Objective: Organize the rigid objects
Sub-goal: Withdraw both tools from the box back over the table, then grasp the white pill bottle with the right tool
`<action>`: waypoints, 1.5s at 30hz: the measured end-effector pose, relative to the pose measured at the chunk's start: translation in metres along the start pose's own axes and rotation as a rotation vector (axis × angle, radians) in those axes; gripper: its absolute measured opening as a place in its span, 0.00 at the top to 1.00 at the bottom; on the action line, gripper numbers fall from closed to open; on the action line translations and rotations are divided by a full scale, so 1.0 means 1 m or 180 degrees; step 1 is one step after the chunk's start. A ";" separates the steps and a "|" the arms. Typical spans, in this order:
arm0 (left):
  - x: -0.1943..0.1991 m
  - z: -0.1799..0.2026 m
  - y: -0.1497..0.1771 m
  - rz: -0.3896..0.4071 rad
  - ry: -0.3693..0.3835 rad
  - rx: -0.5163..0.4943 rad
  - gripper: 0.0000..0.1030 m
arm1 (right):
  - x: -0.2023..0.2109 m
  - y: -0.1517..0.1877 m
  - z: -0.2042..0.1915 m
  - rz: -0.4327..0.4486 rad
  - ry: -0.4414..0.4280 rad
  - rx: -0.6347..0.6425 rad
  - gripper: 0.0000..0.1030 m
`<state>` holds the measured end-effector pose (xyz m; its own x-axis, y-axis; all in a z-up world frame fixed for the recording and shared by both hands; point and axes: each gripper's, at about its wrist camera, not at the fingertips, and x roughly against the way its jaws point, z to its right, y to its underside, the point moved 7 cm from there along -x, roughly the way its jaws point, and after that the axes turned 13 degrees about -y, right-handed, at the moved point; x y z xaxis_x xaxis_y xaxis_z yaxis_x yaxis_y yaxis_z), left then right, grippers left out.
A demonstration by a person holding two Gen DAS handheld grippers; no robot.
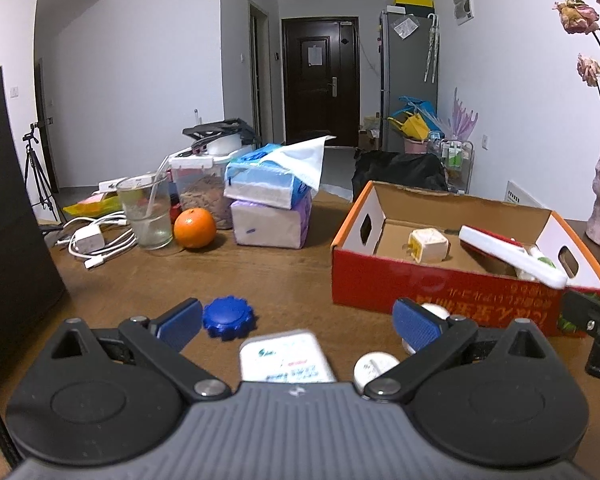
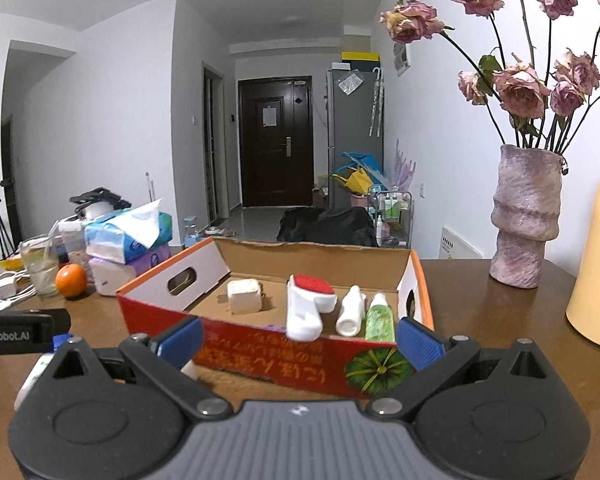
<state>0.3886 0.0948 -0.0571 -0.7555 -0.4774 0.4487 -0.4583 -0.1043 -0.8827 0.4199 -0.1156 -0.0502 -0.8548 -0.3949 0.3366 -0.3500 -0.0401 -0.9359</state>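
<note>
A red cardboard box [image 1: 440, 296] [image 2: 236, 350] stands on the brown table. It holds a white charger cube [image 2: 243, 296], a white lint brush with a red pad [image 2: 306, 308], a white bottle [image 2: 351, 312] and a green bottle [image 2: 379, 318]. My left gripper [image 1: 298, 322] is open and empty, low over the table, left of the box. A blue gear-shaped lid [image 1: 229, 317], a white flat pack [image 1: 286, 360] and a small white round container [image 1: 374, 366] lie between or beside its fingers. My right gripper [image 2: 298, 338] is open and empty, just before the box's front wall.
An orange [image 1: 195, 227], a glass with a straw [image 1: 146, 212], tissue packs [image 1: 270, 204], a food jar [image 1: 202, 190] and white cables [image 1: 96, 240] crowd the far left. A pink vase with dried roses [image 2: 526, 216] and a yellow bottle [image 2: 598, 272] stand at the right. A black panel [image 1: 12, 216] stands at the left.
</note>
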 end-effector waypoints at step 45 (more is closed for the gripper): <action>-0.004 -0.069 0.075 -0.0467 0.0110 -0.0197 0.00 | 0.015 0.069 -0.079 -0.0475 -0.0668 0.0177 0.00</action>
<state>0.3245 0.1493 -0.1147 -0.6934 -0.4307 0.5776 -0.5921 -0.1162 -0.7974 0.3523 -0.0520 -0.1018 -0.6951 -0.5623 0.4480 -0.4398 -0.1604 -0.8837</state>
